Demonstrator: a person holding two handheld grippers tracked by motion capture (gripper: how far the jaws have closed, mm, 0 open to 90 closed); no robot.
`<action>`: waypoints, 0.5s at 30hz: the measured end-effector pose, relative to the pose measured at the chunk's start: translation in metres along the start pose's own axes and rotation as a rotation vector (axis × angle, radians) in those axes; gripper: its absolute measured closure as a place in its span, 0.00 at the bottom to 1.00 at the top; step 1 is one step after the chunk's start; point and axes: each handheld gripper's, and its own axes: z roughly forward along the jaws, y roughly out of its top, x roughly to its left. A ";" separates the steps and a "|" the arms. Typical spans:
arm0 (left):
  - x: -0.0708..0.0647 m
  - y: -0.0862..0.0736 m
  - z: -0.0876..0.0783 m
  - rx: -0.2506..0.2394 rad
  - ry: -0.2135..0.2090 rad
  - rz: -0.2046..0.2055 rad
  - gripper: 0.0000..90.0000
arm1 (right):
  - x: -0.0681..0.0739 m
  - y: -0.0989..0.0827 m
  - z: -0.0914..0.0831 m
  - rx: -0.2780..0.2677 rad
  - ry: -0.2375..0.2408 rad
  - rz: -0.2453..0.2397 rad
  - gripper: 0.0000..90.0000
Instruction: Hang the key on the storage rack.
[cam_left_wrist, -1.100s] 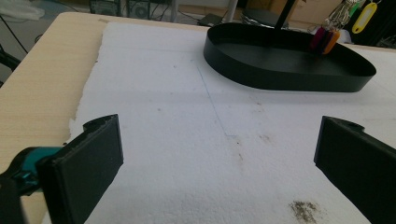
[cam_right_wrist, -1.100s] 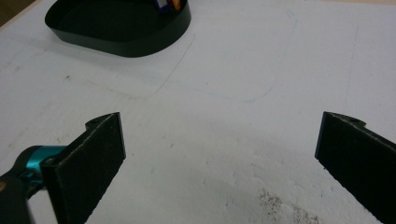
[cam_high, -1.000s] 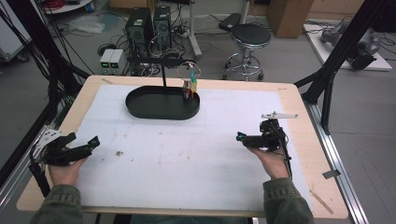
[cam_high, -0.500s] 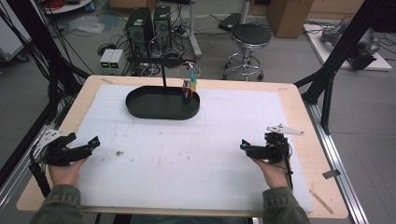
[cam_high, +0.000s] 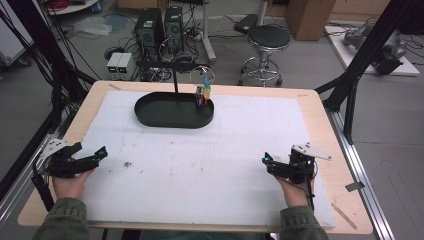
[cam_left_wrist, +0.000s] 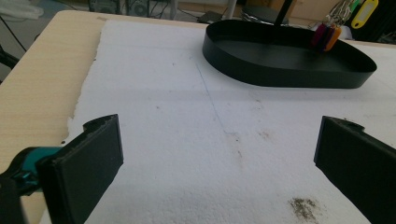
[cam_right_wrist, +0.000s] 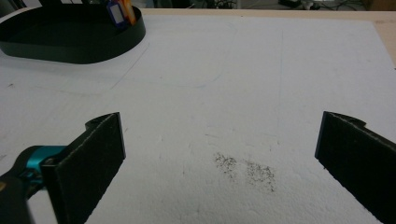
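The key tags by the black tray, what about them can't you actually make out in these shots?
- High view: the key tags are too small and blurred; their count and what they hang from are unclear.
- Left gripper view: the top edge cuts off the tags; the black tray wall hides their lower ends.
- Right gripper view: the top edge crops them.

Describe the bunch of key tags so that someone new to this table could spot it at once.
Start from the white sheet covering the wooden table and find the black oval tray at its far side. The key tags hang over the tray's right end from a ring beside a thin black post. They are the only brightly coloured things there: yellow, orange and purple against the black.
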 end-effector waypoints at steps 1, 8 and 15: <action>0.000 0.000 0.000 0.001 0.001 0.000 0.02 | 0.001 -0.001 0.000 -0.001 -0.002 0.004 0.01; -0.001 0.000 0.000 0.001 0.001 0.004 0.02 | 0.003 -0.008 -0.010 -0.091 -0.046 -0.030 0.01; -0.001 0.000 0.001 0.001 -0.002 0.008 0.02 | 0.007 -0.009 -0.016 -0.151 -0.080 -0.058 0.01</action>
